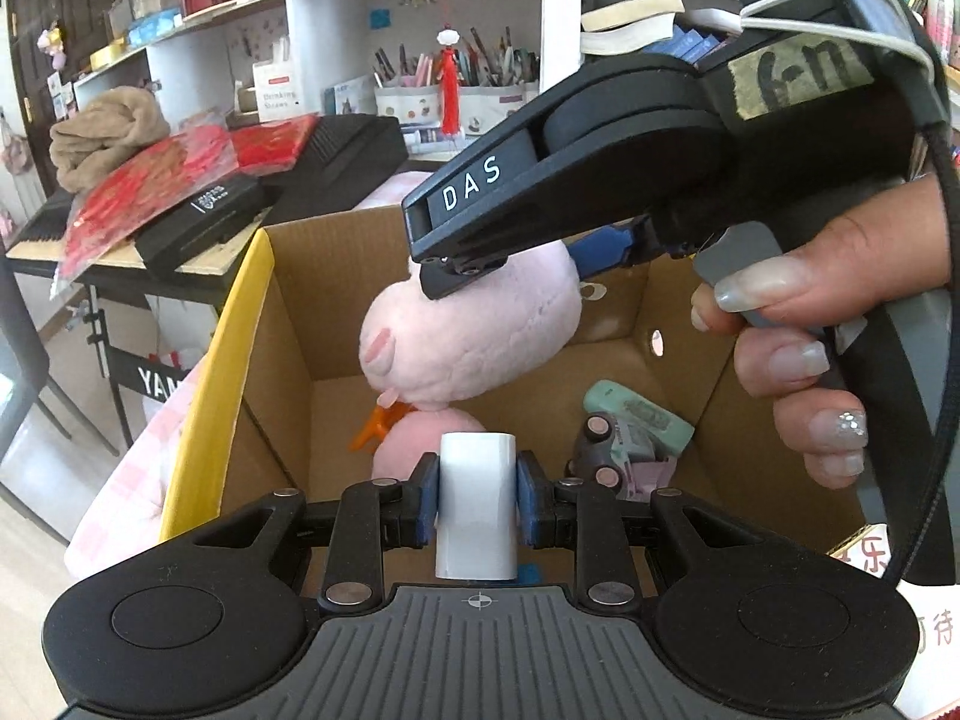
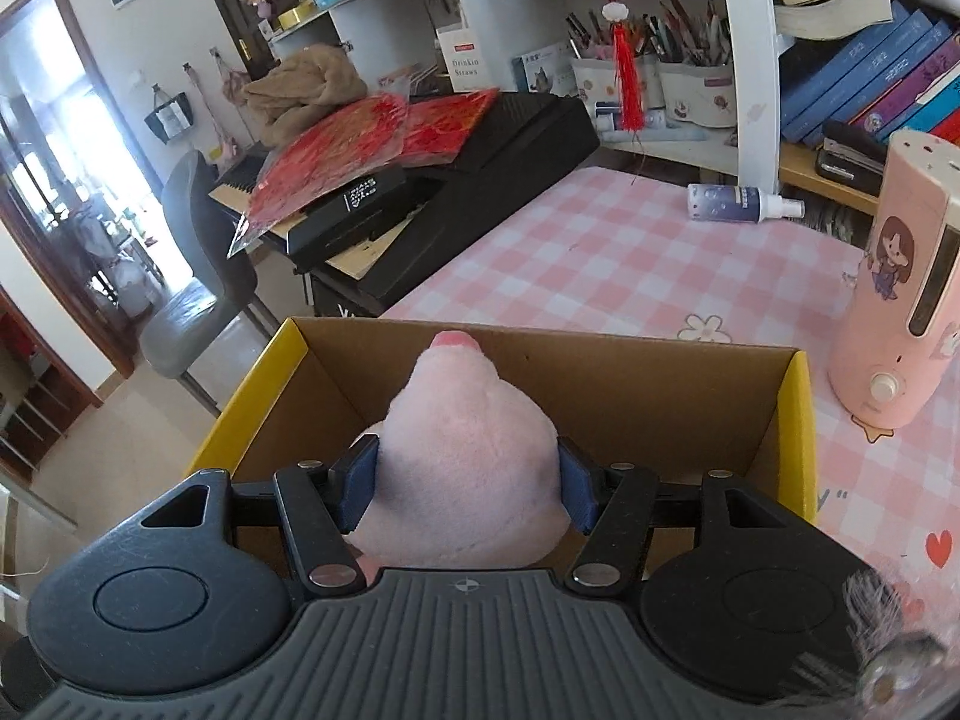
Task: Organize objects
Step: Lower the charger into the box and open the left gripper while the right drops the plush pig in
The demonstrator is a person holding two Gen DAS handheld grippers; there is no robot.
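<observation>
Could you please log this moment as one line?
left gripper: holds white cylinder | right gripper: holds pink plush toy over cardboard box

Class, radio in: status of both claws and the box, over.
Left claw shut on white roll. Right claw holding pink plush over cardboard box. Nothing blocking.

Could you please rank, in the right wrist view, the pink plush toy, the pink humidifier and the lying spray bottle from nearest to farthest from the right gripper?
1. Pink plush toy: between the right gripper's pads, over the cardboard box.
2. Pink humidifier: upright, right side.
3. Spray bottle: lying far back, near the shelf.
</observation>
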